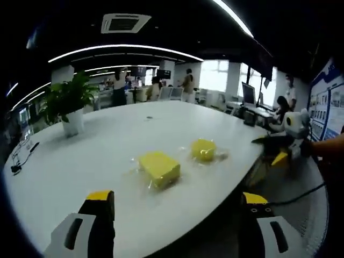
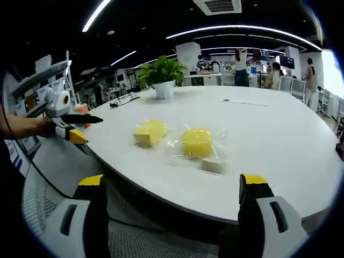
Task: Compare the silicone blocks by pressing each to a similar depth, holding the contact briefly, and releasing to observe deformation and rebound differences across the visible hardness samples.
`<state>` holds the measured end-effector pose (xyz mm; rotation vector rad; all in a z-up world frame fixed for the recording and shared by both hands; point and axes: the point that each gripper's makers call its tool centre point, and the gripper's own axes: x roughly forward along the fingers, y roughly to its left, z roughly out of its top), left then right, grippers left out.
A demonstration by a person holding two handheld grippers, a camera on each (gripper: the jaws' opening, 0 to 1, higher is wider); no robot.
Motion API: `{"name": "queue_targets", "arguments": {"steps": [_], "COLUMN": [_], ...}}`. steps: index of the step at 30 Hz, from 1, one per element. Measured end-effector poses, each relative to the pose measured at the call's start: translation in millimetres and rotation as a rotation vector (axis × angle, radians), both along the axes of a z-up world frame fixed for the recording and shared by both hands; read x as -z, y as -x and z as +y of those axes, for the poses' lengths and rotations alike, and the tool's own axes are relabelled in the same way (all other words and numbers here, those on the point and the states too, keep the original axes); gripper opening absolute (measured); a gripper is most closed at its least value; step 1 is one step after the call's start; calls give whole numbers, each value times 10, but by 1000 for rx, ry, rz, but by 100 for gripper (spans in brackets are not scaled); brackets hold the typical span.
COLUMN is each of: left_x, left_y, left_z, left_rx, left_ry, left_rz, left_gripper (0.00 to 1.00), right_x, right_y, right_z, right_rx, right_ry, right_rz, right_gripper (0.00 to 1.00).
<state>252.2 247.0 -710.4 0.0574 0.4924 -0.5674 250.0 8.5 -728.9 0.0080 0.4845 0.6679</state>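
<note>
Bare white oval worktop (image 1: 134,134) around two yellow wrapped silicone blocks (image 1: 159,168) near its edge; potted green plant (image 1: 69,105) at the far edge.

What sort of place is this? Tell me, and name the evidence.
Likely an open-plan office: a large white meeting table with a potted plant, desks with a monitor behind, and people at workstations.

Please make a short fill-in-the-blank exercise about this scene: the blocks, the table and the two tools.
1. Both silicone blocks are ____ in colour.
2. The blocks lie on a ____ table.
3. The left tool has its jaws ____, touching no block.
4. The pot on the table holds a green ____.

Missing words: yellow; white; open; plant
</note>
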Motion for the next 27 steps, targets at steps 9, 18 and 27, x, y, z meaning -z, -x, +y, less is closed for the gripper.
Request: {"name": "queue_targets", "arguments": {"steps": [9,18,27], "left_x": [-2,15,34], "left_y": [-12,2,-5], "left_z": [15,4,-4], "left_rx": [-15,-11,1], "left_ry": [28,40,69], "left_rz": [-13,-6,26], "left_gripper": [99,99,100], "right_x": [36,65,57], "right_y": [-1,-14,-61], "right_z": [-5,-39,-98], "right_rx": [0,19,51], "right_ry": [17,27,14], "right_rz": [14,26,25], "right_gripper": [96,96,96]}}
